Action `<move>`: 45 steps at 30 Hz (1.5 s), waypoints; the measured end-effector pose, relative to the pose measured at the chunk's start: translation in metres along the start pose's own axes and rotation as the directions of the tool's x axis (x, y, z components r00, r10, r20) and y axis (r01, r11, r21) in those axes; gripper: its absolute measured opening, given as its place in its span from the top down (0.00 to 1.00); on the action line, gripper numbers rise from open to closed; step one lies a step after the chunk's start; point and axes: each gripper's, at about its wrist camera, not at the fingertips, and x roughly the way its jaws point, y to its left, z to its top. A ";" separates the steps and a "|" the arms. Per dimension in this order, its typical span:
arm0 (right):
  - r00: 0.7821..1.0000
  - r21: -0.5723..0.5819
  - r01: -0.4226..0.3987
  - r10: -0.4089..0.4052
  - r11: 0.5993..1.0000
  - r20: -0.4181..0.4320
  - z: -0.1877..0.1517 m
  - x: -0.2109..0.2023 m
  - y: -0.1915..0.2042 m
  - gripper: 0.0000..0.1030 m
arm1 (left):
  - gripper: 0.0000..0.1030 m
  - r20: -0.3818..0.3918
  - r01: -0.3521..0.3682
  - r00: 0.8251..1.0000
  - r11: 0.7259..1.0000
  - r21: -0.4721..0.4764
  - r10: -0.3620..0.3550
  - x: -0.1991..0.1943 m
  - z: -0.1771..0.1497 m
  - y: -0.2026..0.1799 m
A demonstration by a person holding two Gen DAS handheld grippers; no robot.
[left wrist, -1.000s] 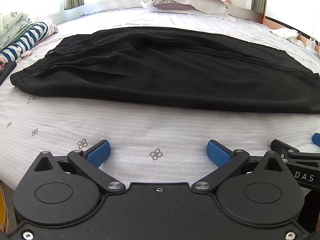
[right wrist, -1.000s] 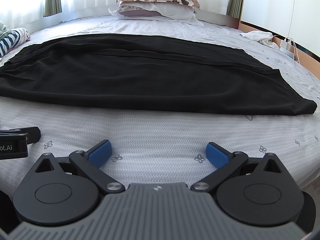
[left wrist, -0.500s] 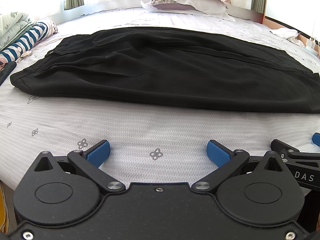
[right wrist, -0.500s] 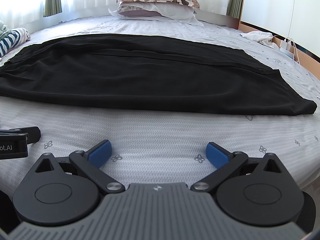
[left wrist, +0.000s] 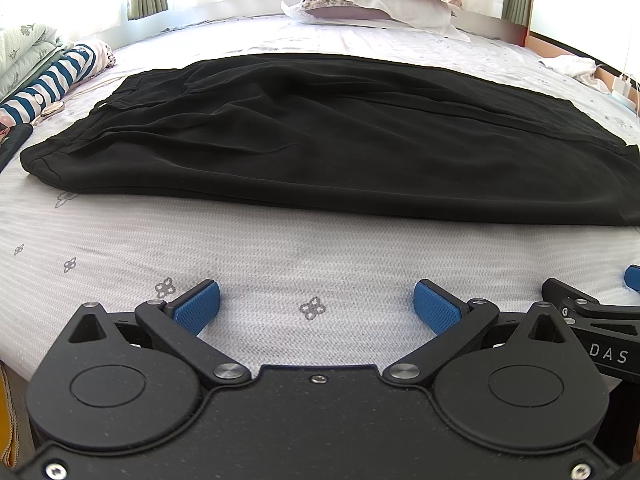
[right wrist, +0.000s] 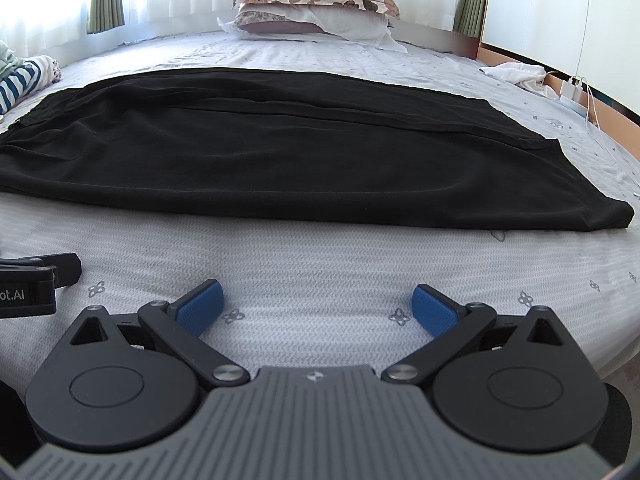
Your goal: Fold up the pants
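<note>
Black pants (left wrist: 328,136) lie flat, legs stacked, across the bed (left wrist: 280,248). Soft, limp, probably light fabric: best pinched at waistband and hem corners. Left gripper (left wrist: 316,304) and right gripper (right wrist: 316,306) gape empty.

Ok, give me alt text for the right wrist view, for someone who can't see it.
Black pants lie spread flat across a white patterned bed, hems toward the right. The right gripper sits open over bare sheet in front of them, holding nothing, with stacked pillows at the far end.
</note>
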 end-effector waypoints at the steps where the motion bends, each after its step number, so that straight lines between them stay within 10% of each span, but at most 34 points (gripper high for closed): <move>1: 1.000 0.000 0.000 0.000 1.000 0.000 0.000 0.000 0.000 0.00 | 0.00 0.000 0.000 1.000 1.000 0.000 0.000 0.000 0.000 0.000; 30: 0.999 0.005 0.011 -0.011 1.000 0.052 -0.006 -0.004 -0.003 0.00 | 0.00 0.025 0.012 1.000 1.000 0.001 -0.012 0.002 0.002 0.007; 36: 0.996 0.075 -0.045 0.039 0.996 0.079 -0.004 -0.009 -0.020 0.00 | 0.00 0.022 -0.024 0.999 0.995 -0.096 0.027 0.004 0.011 0.017; 45: 0.973 0.346 0.028 -0.105 0.938 0.203 0.018 -0.018 -0.120 0.00 | 0.00 0.090 -0.125 0.981 0.921 -0.369 0.169 0.006 0.057 0.128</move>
